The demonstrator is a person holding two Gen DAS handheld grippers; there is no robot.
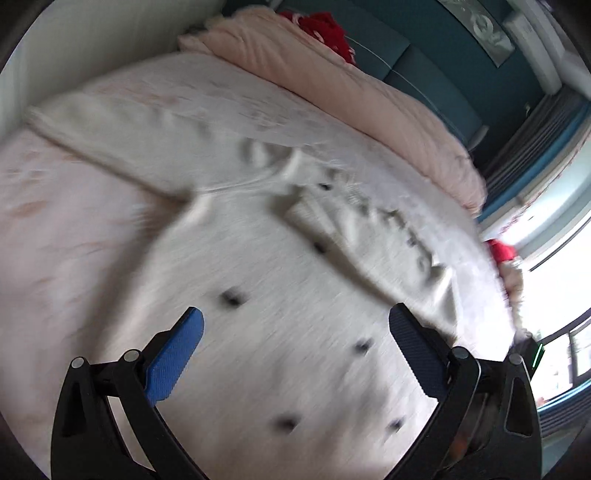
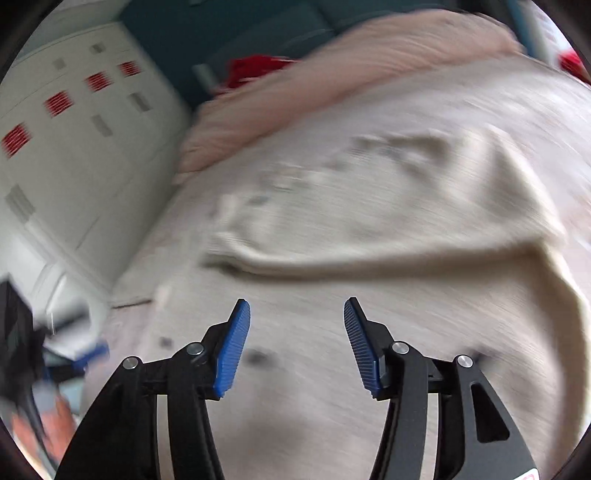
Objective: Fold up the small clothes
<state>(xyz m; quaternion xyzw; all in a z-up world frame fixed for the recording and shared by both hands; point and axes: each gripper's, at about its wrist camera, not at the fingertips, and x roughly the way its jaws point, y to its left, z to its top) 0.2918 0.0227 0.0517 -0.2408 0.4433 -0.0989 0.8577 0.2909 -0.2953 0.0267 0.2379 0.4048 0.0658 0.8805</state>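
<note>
While lying spread over the bed (image 1: pixel 55 229), taking up most of the middle and reaching toward the right edge: the garment (image 1: pixel 258 266), pale knit with dark spots, one sleeve (image 1: pixel 122 136) stretching out toward the left edge, collar and lettering bunching near the centre. Showing again in the right wrist view as a garment (image 2: pixel 369 221) with a rolled fold running across it. Probably handling light, soft and limp, sagging rather than holding shape; not slippery by the fuzzy look, not fragile. Best taking hold, by judgement, at the sleeve end or a hem corner, pinching both layers together. Piling along the far edge of the bed: a pink quilt (image 1: pixel 351 85), with something red (image 1: pixel 325 29) behind it. Standing beyond the left edge: a white cabinet (image 2: pixel 74 147). Leaving open room mostly on the bare near-left part of the bed, useful for sweeping the sleeve inward; crowding at the far edge. Hovering over the body of the garment: left gripper (image 1: pixel 295 325), spread wide, holding nothing. Hanging above the near part: right gripper (image 2: pixel 297 314), parted partway, also holding nothing. Blurring throughout, so finer detail not telling.
</note>
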